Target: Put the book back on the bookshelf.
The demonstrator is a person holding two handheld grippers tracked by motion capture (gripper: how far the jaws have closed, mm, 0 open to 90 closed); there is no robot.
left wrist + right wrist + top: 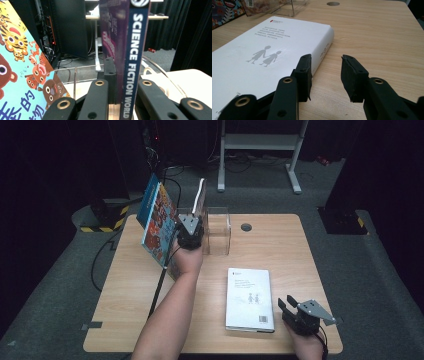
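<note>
A tall book with a blue spine reading SCIENCE FICTION WORLD [132, 62] stands upright, and my left gripper [122, 85] is shut on it, one jaw on each side. From above, that book [200, 195] rises out of a clear plastic box [218, 234] with the left gripper [192, 227] at its lower part. A white book [250, 298] with two small grey figures on its cover lies flat near the table's front. My right gripper [286, 302] rests just right of it, open. Its jaws [325, 70] hold nothing, the left one beside the white book's [269, 55] edge.
A colourful cartoon-animal picture book [157, 222] leans tilted just left of the clear box and close to my left gripper; it also appears in the left gripper view [22, 75]. A round cable hole [246, 227] sits behind the box. Bare wood spreads to the right [300, 255].
</note>
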